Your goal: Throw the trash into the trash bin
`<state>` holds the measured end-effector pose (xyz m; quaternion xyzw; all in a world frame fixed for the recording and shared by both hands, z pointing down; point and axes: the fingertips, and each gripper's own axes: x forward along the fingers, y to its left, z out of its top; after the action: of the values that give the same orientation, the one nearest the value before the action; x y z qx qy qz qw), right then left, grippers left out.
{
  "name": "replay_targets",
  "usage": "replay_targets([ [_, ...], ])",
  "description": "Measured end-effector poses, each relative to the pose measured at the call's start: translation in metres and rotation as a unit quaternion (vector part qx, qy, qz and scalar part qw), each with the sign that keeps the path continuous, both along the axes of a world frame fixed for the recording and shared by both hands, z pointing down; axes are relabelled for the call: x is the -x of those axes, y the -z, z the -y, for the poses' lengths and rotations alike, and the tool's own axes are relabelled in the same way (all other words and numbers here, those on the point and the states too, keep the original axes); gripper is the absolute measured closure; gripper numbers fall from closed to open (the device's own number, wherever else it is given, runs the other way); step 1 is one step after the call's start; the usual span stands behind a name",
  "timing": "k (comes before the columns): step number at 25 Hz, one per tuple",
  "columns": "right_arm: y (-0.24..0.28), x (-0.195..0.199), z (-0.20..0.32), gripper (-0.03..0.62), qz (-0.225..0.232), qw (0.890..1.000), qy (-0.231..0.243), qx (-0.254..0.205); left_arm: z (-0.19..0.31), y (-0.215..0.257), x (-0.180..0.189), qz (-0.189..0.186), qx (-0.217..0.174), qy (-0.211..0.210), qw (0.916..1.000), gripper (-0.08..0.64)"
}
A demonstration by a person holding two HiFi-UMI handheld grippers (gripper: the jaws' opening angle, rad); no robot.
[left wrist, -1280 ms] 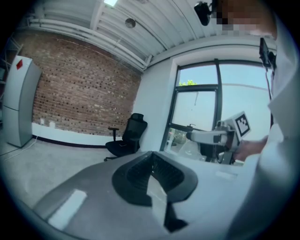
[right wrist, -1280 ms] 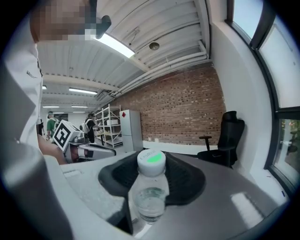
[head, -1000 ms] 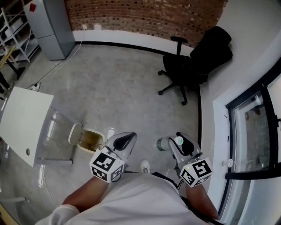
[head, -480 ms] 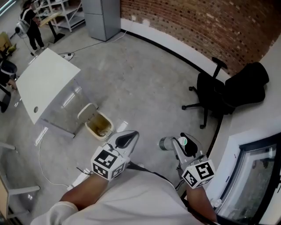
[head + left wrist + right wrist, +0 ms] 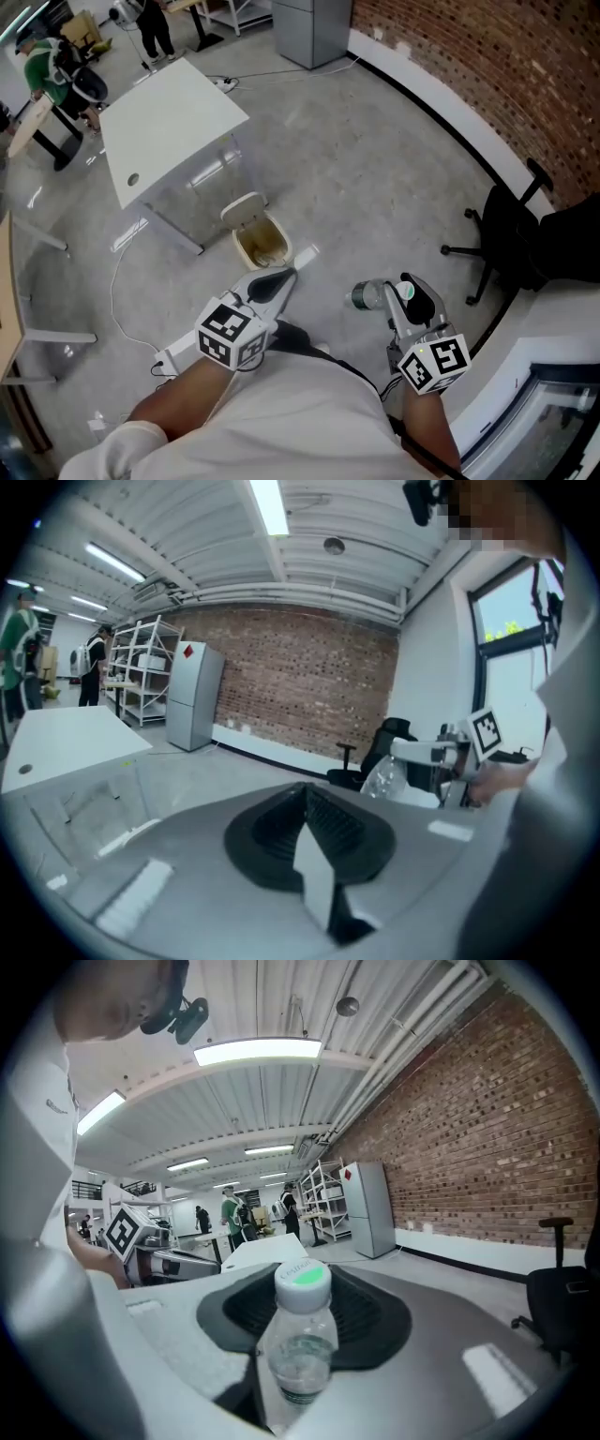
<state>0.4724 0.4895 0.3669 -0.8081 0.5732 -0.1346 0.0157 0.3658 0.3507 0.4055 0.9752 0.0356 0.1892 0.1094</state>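
A clear plastic bottle [image 5: 367, 296] with a white and green cap [image 5: 302, 1283] lies level in my right gripper [image 5: 386, 300], whose jaws are shut on its body [image 5: 298, 1358]. The small cream trash bin [image 5: 262, 244] stands open on the floor, its lid [image 5: 242, 207] tipped back, just ahead of my left gripper [image 5: 275, 280]. The left gripper [image 5: 314, 855] has its dark jaws together, with only a pale sliver at their seam. From the left gripper view, the bottle [image 5: 382, 778] shows off to the right.
A white table [image 5: 173, 122] stands beyond the bin, a cable [image 5: 122, 291] trailing over the floor to its left. A white strip [image 5: 305, 253] lies beside the bin. A black office chair [image 5: 525, 234] sits at the right by the brick wall [image 5: 487, 66]. People stand at far left [image 5: 56, 66].
The head view has swung left, so the bin and table now sit ahead and the chair lies off right. Both grippers have shifted toward the bin, the bottle still gripped.
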Motion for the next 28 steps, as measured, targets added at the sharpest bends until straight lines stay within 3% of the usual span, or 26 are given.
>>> replay_targets([
  [3,-0.003,-0.006,0.021,0.436,-0.006,1.0,0.025,0.002,0.02,0.0,0.0,-0.012,0.013,0.035,0.9993,0.551],
  [14,0.015,-0.018,0.129,0.436,-0.038,0.994,0.1,0.018,0.102,0.01,-0.006,-0.049,-0.006,0.099,0.9939,0.552],
  [28,0.008,-0.007,0.255,0.437,-0.035,0.977,0.208,0.043,0.187,-0.003,0.015,-0.034,-0.007,0.176,0.9838,0.552],
])
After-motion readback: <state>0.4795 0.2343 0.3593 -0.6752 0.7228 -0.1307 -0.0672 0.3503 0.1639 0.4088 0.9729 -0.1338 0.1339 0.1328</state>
